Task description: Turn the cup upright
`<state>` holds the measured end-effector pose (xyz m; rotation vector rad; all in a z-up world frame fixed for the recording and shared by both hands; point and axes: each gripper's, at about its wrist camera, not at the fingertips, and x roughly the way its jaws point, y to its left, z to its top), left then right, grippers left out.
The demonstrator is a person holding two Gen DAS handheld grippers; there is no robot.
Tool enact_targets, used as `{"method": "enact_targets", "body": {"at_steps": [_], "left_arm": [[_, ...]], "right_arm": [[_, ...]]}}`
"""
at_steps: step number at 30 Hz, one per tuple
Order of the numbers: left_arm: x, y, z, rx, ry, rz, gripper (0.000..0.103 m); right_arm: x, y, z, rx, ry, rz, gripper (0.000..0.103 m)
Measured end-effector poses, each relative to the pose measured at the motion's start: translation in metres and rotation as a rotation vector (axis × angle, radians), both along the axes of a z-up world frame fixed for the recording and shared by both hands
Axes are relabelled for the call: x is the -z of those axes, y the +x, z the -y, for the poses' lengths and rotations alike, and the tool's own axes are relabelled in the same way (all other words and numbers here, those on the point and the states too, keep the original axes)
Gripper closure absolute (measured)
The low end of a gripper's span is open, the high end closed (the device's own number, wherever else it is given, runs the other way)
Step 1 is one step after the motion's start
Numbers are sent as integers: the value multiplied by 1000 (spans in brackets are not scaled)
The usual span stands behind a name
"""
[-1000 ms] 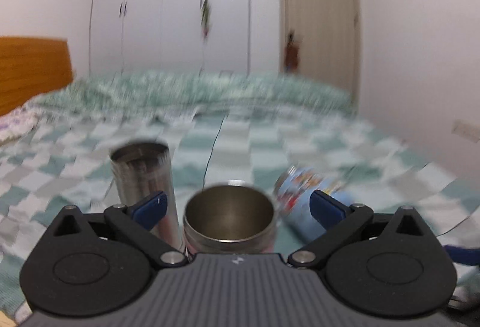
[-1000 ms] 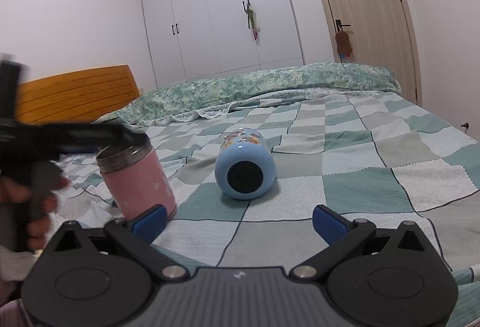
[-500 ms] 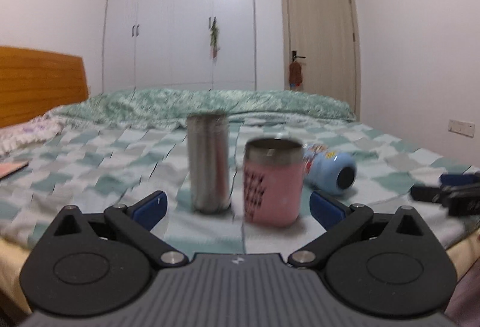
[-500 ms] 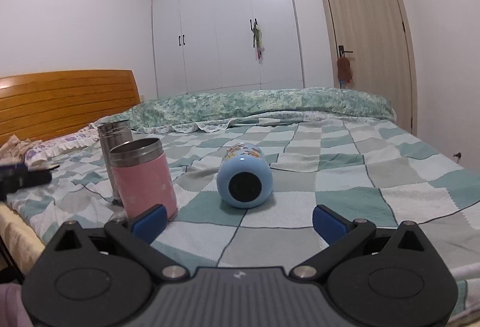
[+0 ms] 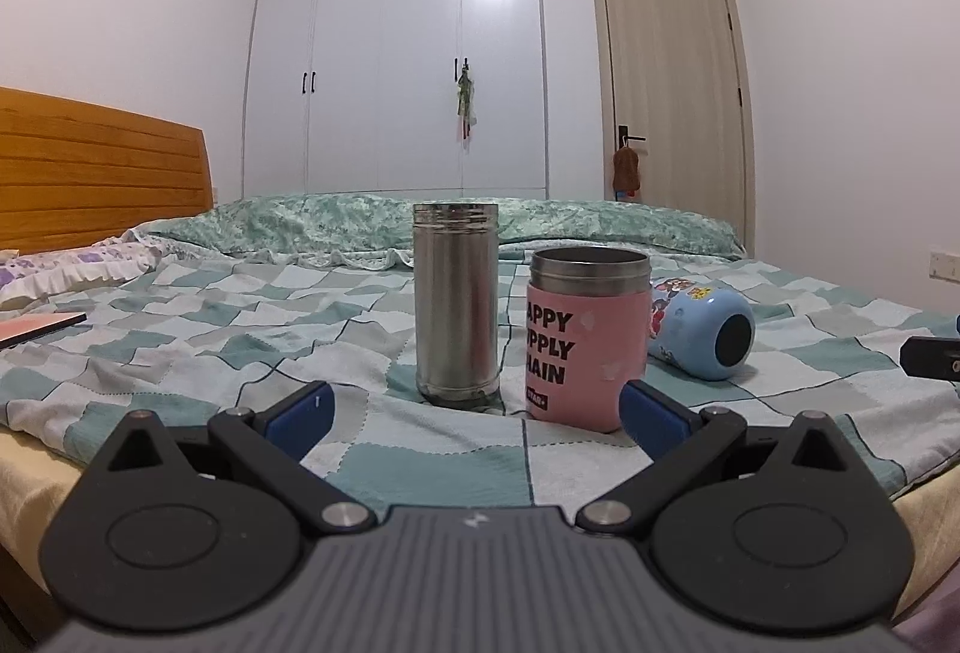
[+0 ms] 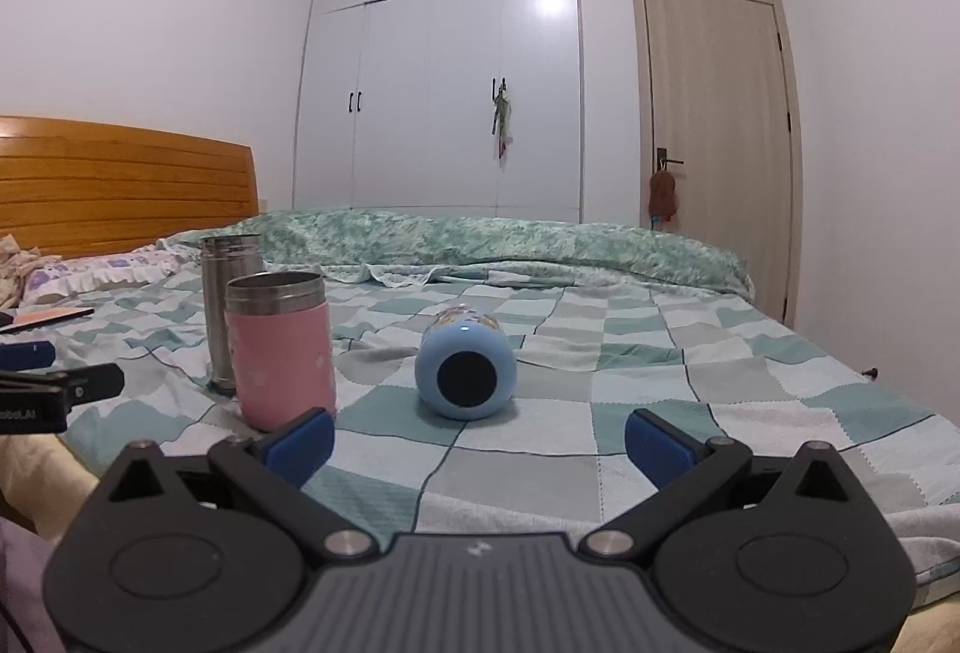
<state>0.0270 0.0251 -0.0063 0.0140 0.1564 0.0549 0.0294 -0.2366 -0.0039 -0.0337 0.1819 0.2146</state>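
Note:
A light blue cup [image 6: 465, 372] with cartoon stickers lies on its side on the checked bedspread, its dark base toward me; it also shows in the left wrist view [image 5: 702, 332]. A pink cup [image 5: 585, 335] with a steel rim and a tall steel cup [image 5: 456, 302] stand upright to its left, also in the right wrist view: pink cup [image 6: 280, 350], steel cup [image 6: 225, 305]. My left gripper [image 5: 474, 413] is open and empty, low at the bed's edge before the upright cups. My right gripper [image 6: 477, 440] is open and empty, facing the blue cup from a short distance.
The bed [image 6: 690, 401] has a wooden headboard [image 5: 102, 173] at the left and a rolled quilt [image 6: 510, 239] at the back. A flat pink book [image 5: 36, 324] lies at the left. White wardrobe and a door stand behind. The other gripper's tip shows at each view's edge.
My left gripper has pulled back from over the pink cup and down to the bed's edge. My right gripper has drawn back slightly. All cups have stayed in place.

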Motion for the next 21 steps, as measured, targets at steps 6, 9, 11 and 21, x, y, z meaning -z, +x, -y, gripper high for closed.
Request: {"method": "enact_targets", "body": {"at_steps": [6, 9, 11, 21], "left_arm": [[1, 0, -4, -8, -7, -3, 0], [1, -1, -3, -9, -6, -1, 0], [1, -2, -3, -9, -6, 2, 0], [1, -3, -4, -7, -6, 6, 0]], "right_arm": [[0, -2, -8, 0, -32, 22, 0], [1, -3, -10, 1, -41, 26, 0], [1, -4, -11, 1, -45, 28, 0], [1, -5, -10, 2, -49, 30, 0]]}}
